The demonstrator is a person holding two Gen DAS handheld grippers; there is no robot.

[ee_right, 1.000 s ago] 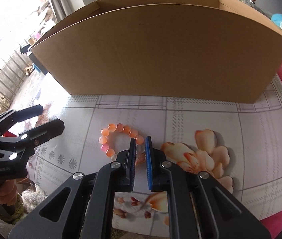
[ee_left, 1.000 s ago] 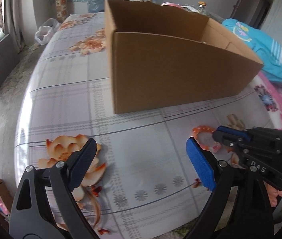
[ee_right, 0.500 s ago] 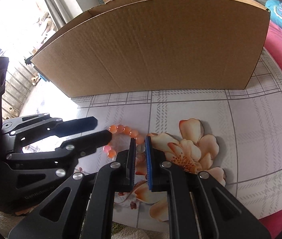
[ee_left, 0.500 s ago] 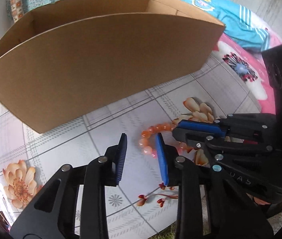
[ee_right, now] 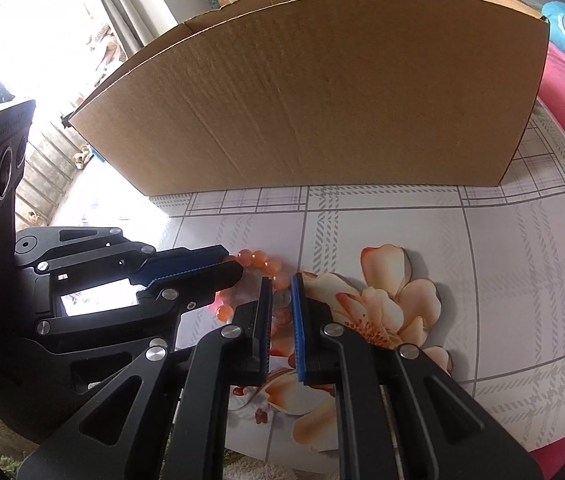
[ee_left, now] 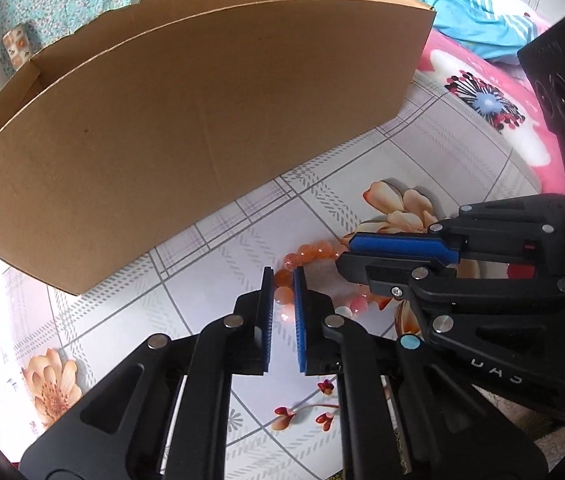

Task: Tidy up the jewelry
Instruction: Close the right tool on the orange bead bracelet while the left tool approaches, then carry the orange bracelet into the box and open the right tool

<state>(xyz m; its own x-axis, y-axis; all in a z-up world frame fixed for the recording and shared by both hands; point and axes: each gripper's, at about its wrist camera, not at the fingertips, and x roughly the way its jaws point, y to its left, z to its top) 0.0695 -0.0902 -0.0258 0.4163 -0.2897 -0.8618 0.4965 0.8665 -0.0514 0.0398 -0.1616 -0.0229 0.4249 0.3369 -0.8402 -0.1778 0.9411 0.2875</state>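
An orange bead bracelet (ee_left: 314, 249) lies on the flowered tablecloth (ee_left: 102, 320) in front of a tall cardboard box (ee_left: 202, 120). My left gripper (ee_left: 283, 275) is closing on the bracelet's left side, with beads filling the gap between its blue pads. My right gripper (ee_right: 281, 279) is shut on the bracelet (ee_right: 260, 260) at its right side, a pale bead pinched between the pads. The two grippers meet almost at right angles: the right gripper (ee_left: 346, 250) shows from the side in the left wrist view, and the left gripper (ee_right: 234, 264) in the right wrist view. The grippers hide part of the ring.
The cardboard box (ee_right: 322, 100) stands open-topped right behind the bracelet, its near wall high. A pink floral blanket (ee_left: 482, 92) and a blue garment (ee_left: 482, 12) lie to the right. The table's near edge runs just below the grippers.
My left gripper swung in from the left to the bracelet, rolled, and its jaws went from wide open to closed around the beads. The right gripper kept its grip and barely shifted.
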